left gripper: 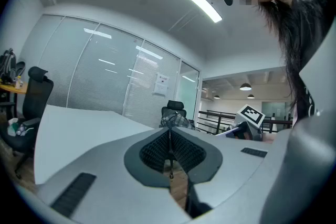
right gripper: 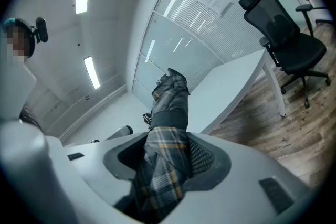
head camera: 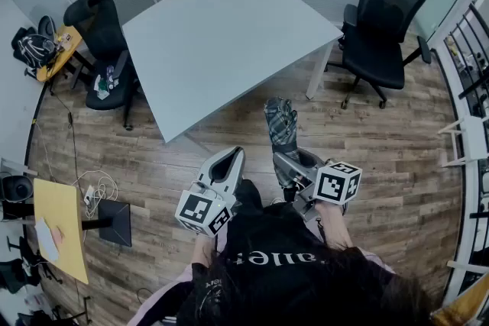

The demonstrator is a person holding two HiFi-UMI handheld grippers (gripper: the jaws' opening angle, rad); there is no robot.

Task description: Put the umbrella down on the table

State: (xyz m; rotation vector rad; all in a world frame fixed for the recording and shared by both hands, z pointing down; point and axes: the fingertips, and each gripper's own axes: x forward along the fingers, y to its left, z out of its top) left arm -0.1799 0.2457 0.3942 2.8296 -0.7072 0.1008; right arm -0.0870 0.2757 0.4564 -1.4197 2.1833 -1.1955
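Observation:
A folded grey plaid umbrella with yellow stripes and a dark strap sticks out from my right gripper, which is shut on it. It points toward the near corner of the pale grey table, over the wooden floor and short of the tabletop. My left gripper is held beside it to the left, its jaws closed together with nothing between them. In the left gripper view the umbrella's tip and the right gripper's marker cube show to the right.
A black office chair stands right of the table and another left of it. A yellow side table with a bag is at far left. A yellow board and cables lie on the floor at lower left. A railing runs along the right.

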